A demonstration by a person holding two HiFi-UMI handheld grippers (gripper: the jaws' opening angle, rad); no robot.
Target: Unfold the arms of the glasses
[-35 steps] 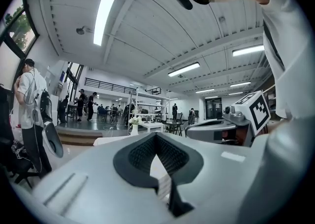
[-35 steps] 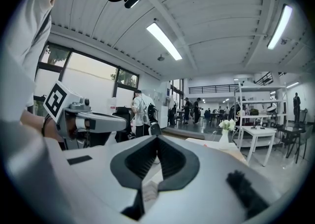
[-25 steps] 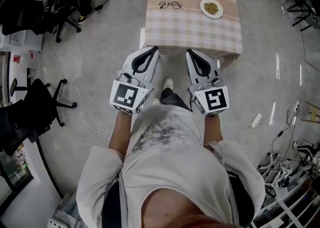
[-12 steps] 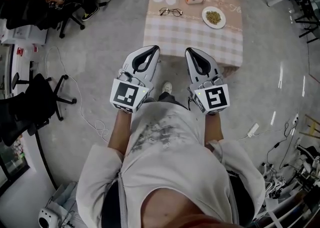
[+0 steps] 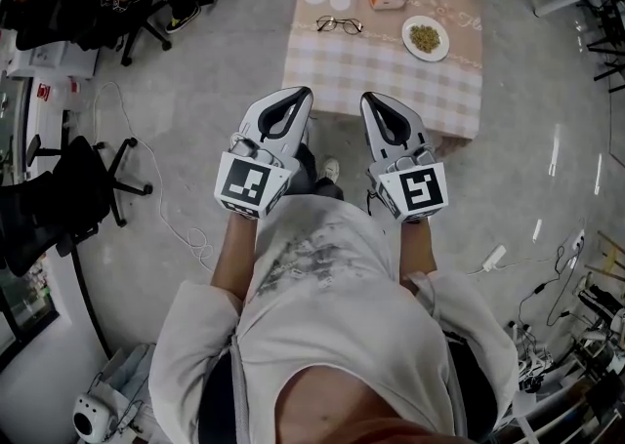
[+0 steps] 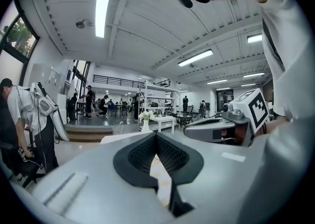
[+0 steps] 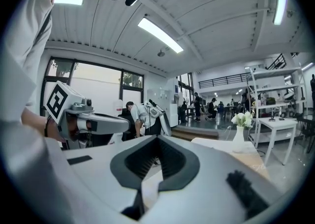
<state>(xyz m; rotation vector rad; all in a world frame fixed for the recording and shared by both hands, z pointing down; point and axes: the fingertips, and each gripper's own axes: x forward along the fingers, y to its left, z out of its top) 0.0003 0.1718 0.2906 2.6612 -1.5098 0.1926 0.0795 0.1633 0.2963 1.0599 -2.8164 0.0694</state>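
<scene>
The glasses [image 5: 339,24] lie on the checked desk [image 5: 371,66], well ahead of us — our left gripper [image 5: 293,98] and right gripper [image 5: 374,100] hang short of it, fingers [image 5: 256,122] closed together, holding nothing.

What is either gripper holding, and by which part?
Nothing. The left gripper and right gripper are shut and empty; the glasses lie on the table ahead, untouched.
</scene>
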